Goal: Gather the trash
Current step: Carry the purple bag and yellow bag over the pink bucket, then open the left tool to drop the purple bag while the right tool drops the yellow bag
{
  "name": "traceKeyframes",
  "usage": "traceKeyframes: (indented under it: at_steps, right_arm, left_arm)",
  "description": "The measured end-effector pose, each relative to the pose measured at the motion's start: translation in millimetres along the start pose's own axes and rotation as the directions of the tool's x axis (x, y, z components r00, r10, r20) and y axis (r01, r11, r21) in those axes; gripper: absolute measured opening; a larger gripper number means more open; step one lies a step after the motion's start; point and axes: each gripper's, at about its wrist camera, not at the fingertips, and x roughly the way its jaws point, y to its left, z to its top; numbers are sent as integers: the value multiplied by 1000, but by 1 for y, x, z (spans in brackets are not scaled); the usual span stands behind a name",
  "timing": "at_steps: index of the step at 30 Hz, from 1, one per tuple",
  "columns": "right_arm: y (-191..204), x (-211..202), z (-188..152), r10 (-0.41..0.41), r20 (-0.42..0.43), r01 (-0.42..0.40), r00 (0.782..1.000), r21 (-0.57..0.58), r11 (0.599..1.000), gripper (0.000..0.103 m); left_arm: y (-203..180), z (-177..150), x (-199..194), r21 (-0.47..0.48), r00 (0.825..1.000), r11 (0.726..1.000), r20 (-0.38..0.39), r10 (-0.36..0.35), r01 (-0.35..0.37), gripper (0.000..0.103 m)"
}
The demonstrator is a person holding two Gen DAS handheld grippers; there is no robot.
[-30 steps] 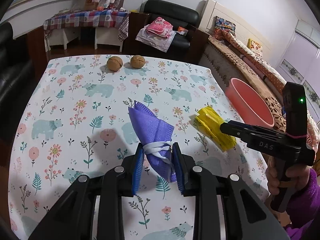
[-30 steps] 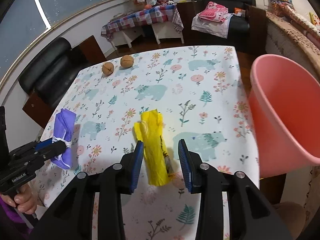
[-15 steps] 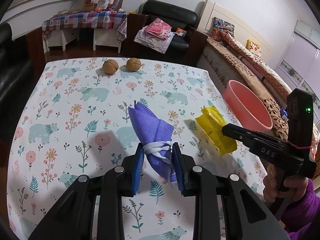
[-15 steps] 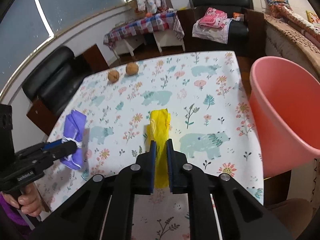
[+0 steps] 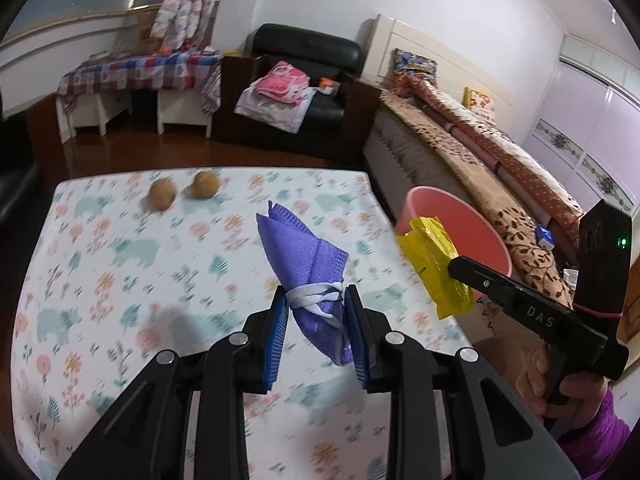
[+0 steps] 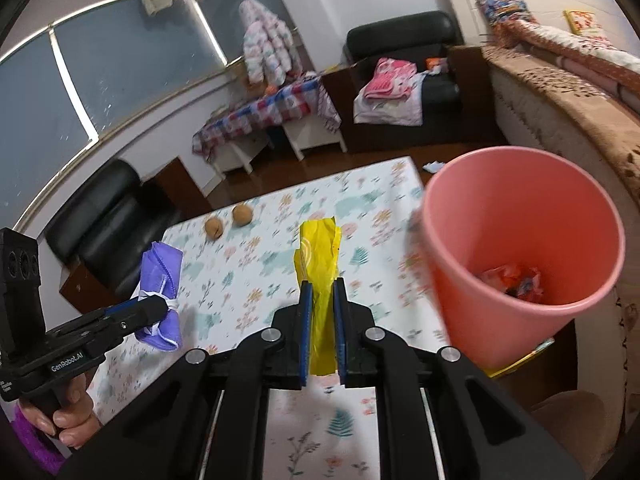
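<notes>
- While both tools hang above the floral desk, the left gripper fills the near edge of its own view, its blue-padded jaws pressed on either side of a folded purple mask bound with white ear loops; the mask rises toward 12 o'clock from the jaws and is clear of the desk.
- Nearest in the right wrist view, the right gripper has its jaws drawn close together on a crumpled yellow wrapper, which stands up toward 12 o'clock and hangs a little below the pads; these jaws have just been closing, with the wrapper between them.
- At 4 o'clock of the left view a hand in a purple sleeve grips the right tool's handle; at 8 o'clock of the right view another hand grips the left tool.
- At 3 o'clock of the yellow wrapper, in the right view, stands a pink bin beside the desk edge, with orange and red scraps lying at its bottom.
- Toward 11 o'clock, near the desk's far edge, two walnuts lie just beside each other.
- Beyond the desk sits a black armchair piled with pink and white clothes, and at 2 o'clock a bed with a brown patterned cover.
</notes>
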Motion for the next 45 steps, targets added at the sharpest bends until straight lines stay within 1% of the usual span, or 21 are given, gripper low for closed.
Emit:
traceKeyframes:
  at_steps: [9, 13, 18, 23, 28, 36, 44, 45]
  right_arm:
    - [-47, -30, 10, -82, 84, 74, 993, 90, 993, 11]
    - [-66, -38, 14, -126, 115, 112, 985, 120, 986, 11]
    - [-93, -46, 19, -171, 143, 146, 975, 166, 975, 11]
    - [-117, -46, 21, -200, 145, 168, 969, 206, 964, 11]
    - [-135, -41, 20, -218, 137, 182, 966, 232, 956, 11]
    - [-155, -37, 15, -233, 114, 198, 966, 253, 947, 11]
    - [-164, -33, 13, -228, 105, 194, 968, 264, 945, 11]
    - [-165, -33, 14, -228, 105, 193, 968, 266, 944, 11]
  left_arm:
    - [-52, 31, 21, 66, 998, 996, 25, -62, 60, 28]
    - [-76, 44, 38, 84, 995, 992, 14, -97, 95, 28]
    - [-105, 55, 60, 120, 994, 987, 2, -112, 111, 28]
    - [-133, 61, 89, 152, 994, 982, -28, -109, 112, 28]
    - [-153, 62, 114, 176, 992, 977, -63, -109, 119, 28]
    - [-173, 54, 153, 211, 988, 971, -124, -87, 112, 29]
    - [-191, 48, 168, 230, 986, 966, -145, -83, 115, 30]
    - [-192, 48, 168, 229, 986, 966, -144, -85, 116, 32]
